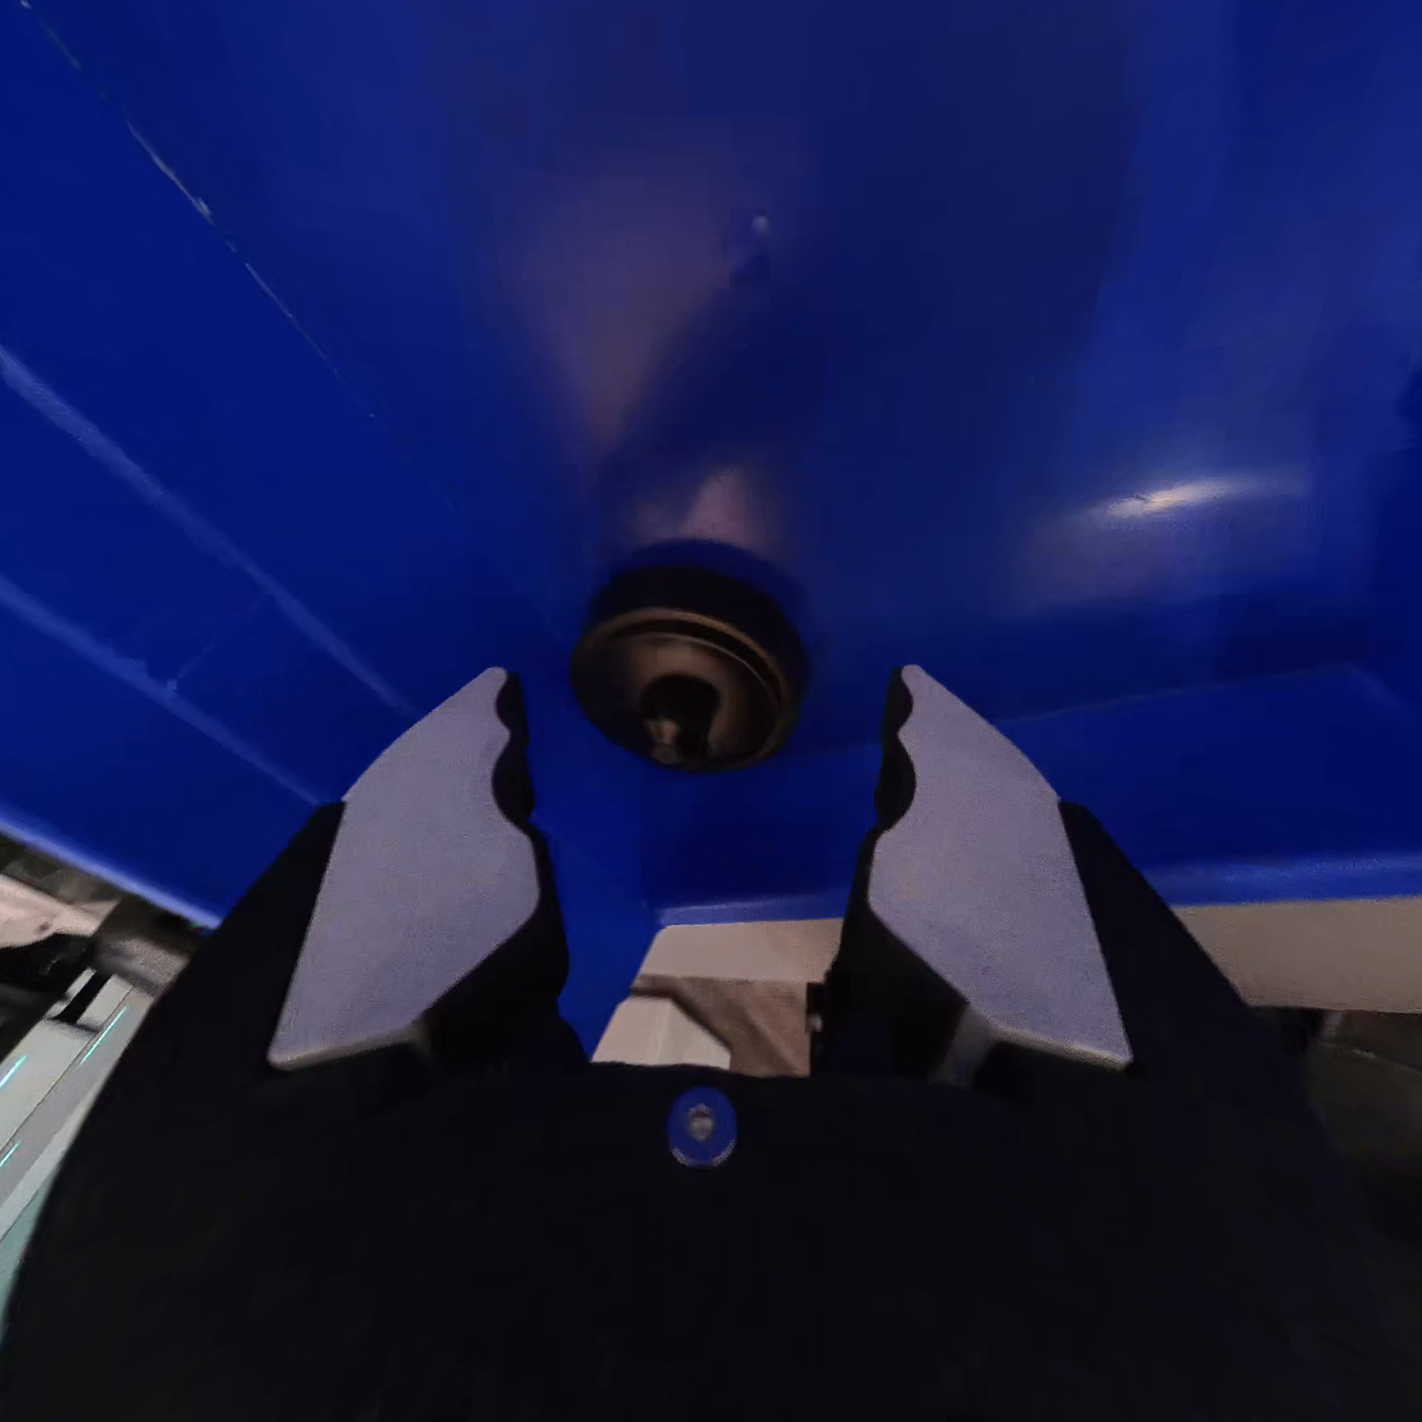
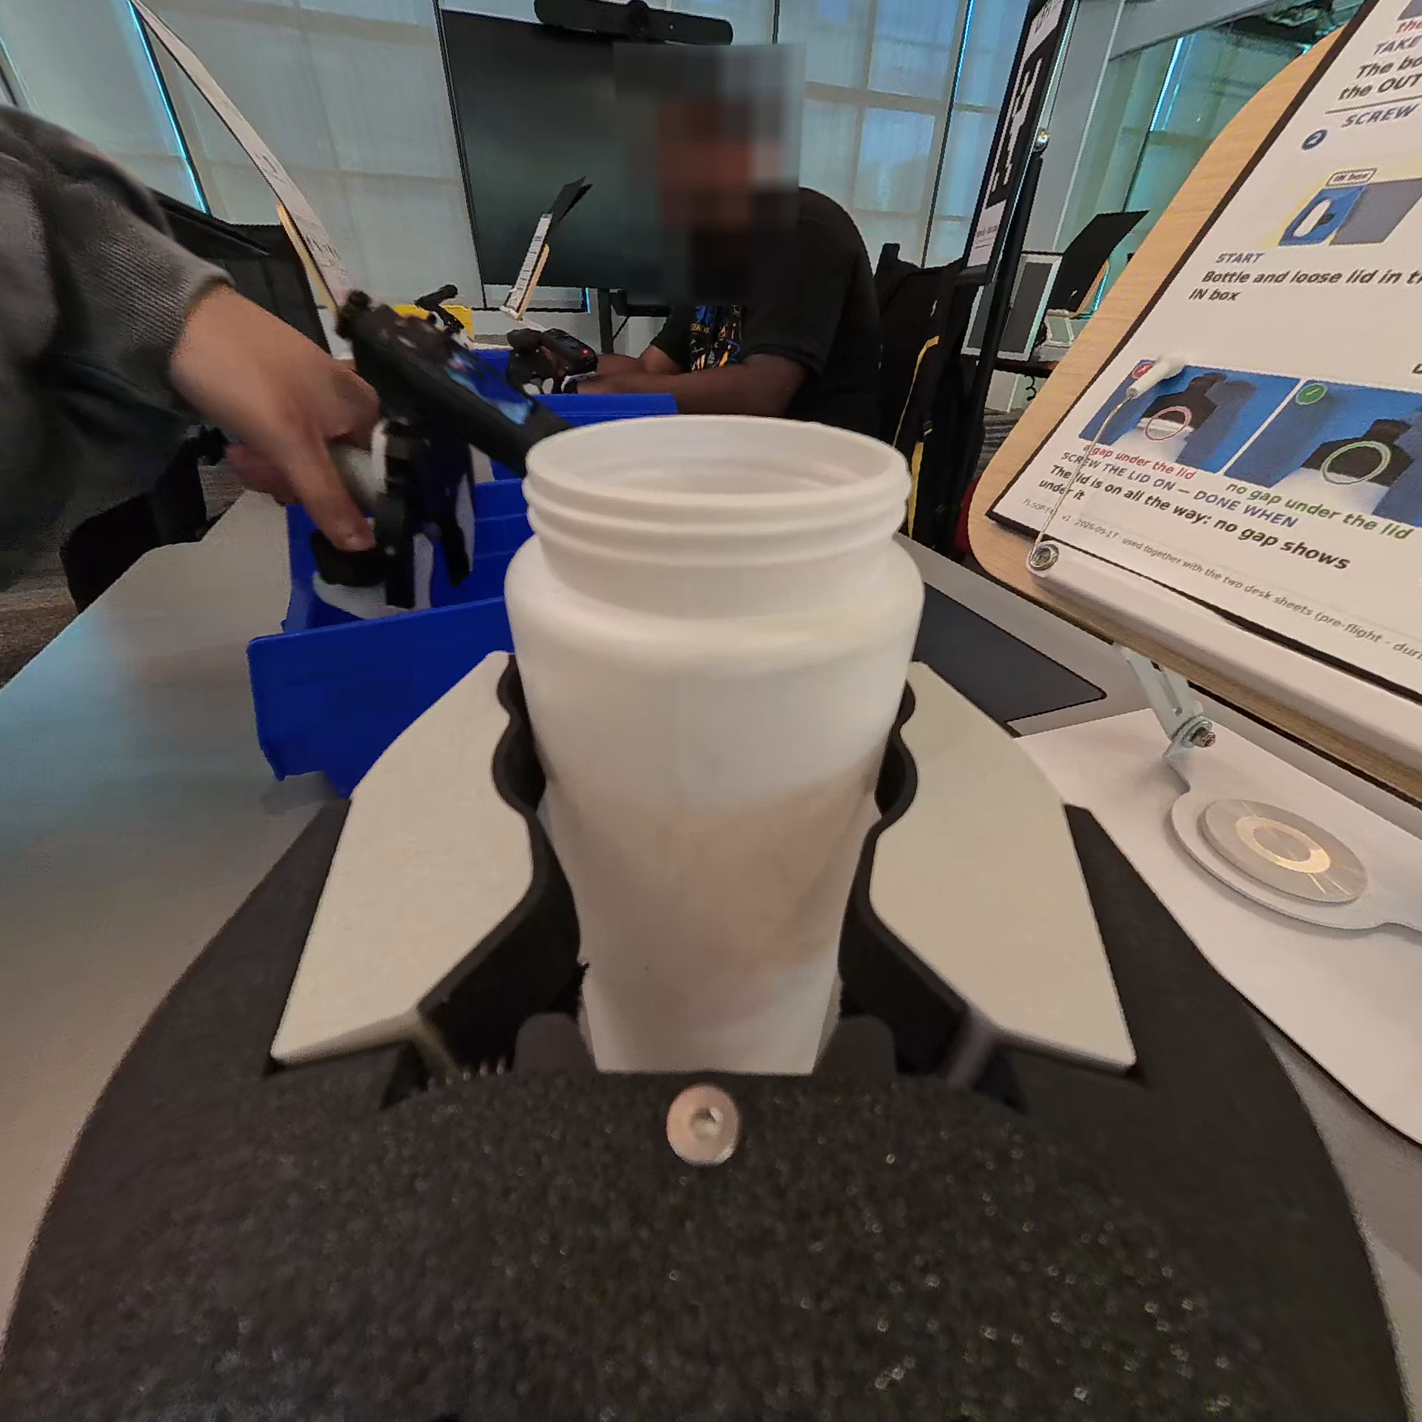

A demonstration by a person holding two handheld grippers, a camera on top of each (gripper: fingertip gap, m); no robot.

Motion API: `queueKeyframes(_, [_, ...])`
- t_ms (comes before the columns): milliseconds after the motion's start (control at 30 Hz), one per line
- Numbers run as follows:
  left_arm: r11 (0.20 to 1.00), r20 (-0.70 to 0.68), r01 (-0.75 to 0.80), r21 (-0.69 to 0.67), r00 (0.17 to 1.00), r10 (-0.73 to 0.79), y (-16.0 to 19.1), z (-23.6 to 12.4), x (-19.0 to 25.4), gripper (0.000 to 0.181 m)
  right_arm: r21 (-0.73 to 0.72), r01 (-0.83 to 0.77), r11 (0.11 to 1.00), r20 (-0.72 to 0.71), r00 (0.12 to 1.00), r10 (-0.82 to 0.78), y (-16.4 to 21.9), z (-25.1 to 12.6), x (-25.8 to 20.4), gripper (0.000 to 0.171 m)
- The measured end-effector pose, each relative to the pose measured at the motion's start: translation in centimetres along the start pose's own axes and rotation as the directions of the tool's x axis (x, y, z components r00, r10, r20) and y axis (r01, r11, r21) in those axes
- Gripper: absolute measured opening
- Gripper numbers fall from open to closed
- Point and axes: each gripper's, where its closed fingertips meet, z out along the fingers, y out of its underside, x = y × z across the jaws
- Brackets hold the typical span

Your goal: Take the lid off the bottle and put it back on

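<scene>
A white bottle [image 2: 716,585] with a bare threaded neck and no lid stands upright between the fingers of my right gripper [image 2: 708,677], which is shut on its body above the grey table. My left gripper [image 1: 704,681] is open and reaches down into a blue bin [image 1: 769,269]. A dark round lid [image 1: 681,654] lies on the bin floor just past the fingertips, centred between them and apart from both. In the right wrist view the left gripper [image 2: 400,492] shows at the left, held by a hand, with its fingertips hidden inside the blue bin [image 2: 369,677].
A slanted instruction board [image 2: 1231,385] stands at the right, with a round metal disc [image 2: 1285,862] on a white sheet below it. A dark mat [image 2: 993,662] lies behind the bottle. A person [image 2: 769,323] sits at the far side of the table.
</scene>
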Motion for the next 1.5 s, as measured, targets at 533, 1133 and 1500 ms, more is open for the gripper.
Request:
queueKeyframes(533, [0.997, -0.191, -0.004, -0.082, 0.982, -0.012, 1.4, 2.4, 1.1, 0.069, -0.009, 0.003, 1.0, 0.004, 1.0, -0.003, 0.1, -0.1, -0.6, 0.087])
queueKeyframes(1133, [0.905, -0.424, -0.034, 0.424, 0.876, 0.232, -6.2, -21.1, 9.5, 0.068, -0.003, 0.004, 1.0, 0.001, 1.0, -0.004, 0.1, 0.0, -0.5, 0.087])
queueKeyframes(1500, [0.898, -0.246, -0.303, 0.318, 0.889, 0.387, -12.8, -27.8, 22.6, 0.068, -0.031, 0.014, 0.999, -0.027, 1.0, -0.014, 0.2, 0.2, -0.6, 0.087])
